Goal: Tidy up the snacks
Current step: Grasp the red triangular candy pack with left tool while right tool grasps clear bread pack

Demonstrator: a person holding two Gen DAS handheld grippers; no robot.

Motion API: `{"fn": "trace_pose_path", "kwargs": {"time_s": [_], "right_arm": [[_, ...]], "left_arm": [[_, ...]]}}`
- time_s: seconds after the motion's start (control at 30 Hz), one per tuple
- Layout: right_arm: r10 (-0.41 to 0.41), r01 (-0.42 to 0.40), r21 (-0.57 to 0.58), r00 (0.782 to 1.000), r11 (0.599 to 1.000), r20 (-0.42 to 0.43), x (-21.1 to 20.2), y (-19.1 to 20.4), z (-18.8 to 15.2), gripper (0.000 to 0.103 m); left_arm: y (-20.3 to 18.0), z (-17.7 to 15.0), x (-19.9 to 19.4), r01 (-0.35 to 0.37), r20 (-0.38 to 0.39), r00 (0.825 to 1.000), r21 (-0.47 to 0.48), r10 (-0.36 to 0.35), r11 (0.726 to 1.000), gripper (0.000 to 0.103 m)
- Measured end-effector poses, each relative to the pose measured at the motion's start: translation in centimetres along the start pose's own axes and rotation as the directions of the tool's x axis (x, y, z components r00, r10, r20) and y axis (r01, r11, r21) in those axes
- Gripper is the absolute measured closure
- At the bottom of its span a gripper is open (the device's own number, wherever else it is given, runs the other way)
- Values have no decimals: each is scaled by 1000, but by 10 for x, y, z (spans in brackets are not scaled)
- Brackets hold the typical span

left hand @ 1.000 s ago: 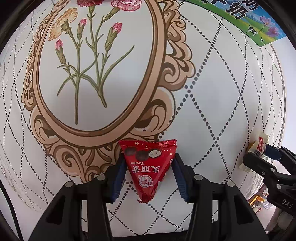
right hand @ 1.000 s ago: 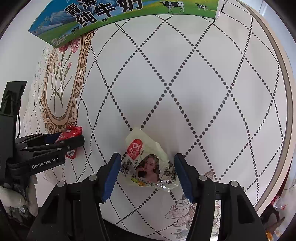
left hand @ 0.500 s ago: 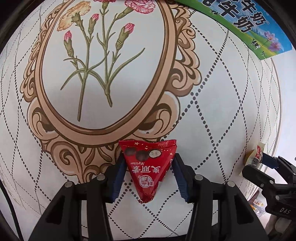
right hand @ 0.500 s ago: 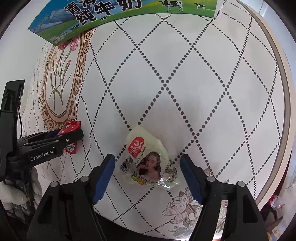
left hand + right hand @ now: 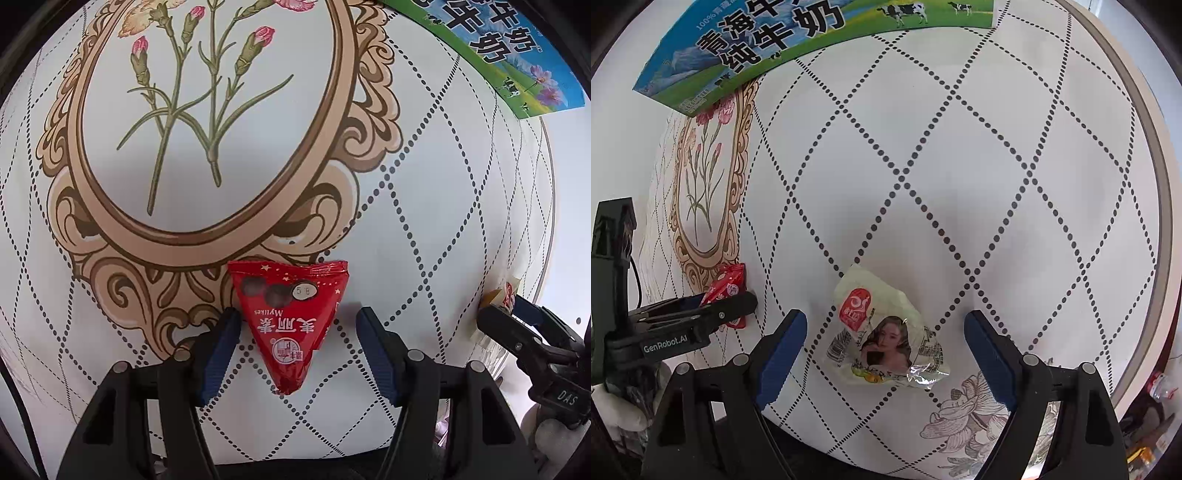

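Observation:
A red triangular snack packet (image 5: 291, 321) lies on the patterned tablecloth between the fingers of my left gripper (image 5: 297, 319). Its jaws are opening: the right pad stands clear of the packet and the left pad is just beside its edge. A pale packet with a portrait print (image 5: 886, 332) lies flat between the fingers of my right gripper (image 5: 885, 321). Those jaws are opening too, with a gap on each side. The right wrist view also shows the left gripper (image 5: 713, 306) over the red packet (image 5: 727, 288) at far left.
A blue and green milk carton (image 5: 794, 44) lies at the far side of the round table, also in the left wrist view as the carton (image 5: 517, 55). The table's rim (image 5: 1148, 184) curves along the right. Small items sit on the floor beyond it.
Both grippers' jaws have spread apart and let go of their packets, which now rest on the cloth. The left gripper shifted slightly across the table.

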State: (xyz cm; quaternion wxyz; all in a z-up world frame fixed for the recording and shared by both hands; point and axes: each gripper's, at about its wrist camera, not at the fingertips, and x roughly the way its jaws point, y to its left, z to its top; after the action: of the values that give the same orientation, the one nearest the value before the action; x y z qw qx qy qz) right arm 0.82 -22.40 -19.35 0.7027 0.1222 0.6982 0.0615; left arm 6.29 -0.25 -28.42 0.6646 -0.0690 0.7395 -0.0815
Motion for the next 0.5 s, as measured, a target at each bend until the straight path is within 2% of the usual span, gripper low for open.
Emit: {"fn": "trace_pose_path", "kwargs": {"time_s": [0.2, 0.3, 0.5], "right_arm": [[-42, 45, -48, 998, 998, 56, 2, -3, -3, 45], [-57, 64, -75, 995, 995, 81, -3, -3, -5, 47], [-61, 69, -85, 993, 994, 103, -11, -3, -10, 48]], "left_arm": [[-21, -9, 3, -70, 25, 997, 16, 70, 997, 57], [-19, -9, -1, -76, 33, 997, 9, 76, 997, 64], [-18, -13, -6, -77, 49, 996, 9, 76, 997, 68]]}}
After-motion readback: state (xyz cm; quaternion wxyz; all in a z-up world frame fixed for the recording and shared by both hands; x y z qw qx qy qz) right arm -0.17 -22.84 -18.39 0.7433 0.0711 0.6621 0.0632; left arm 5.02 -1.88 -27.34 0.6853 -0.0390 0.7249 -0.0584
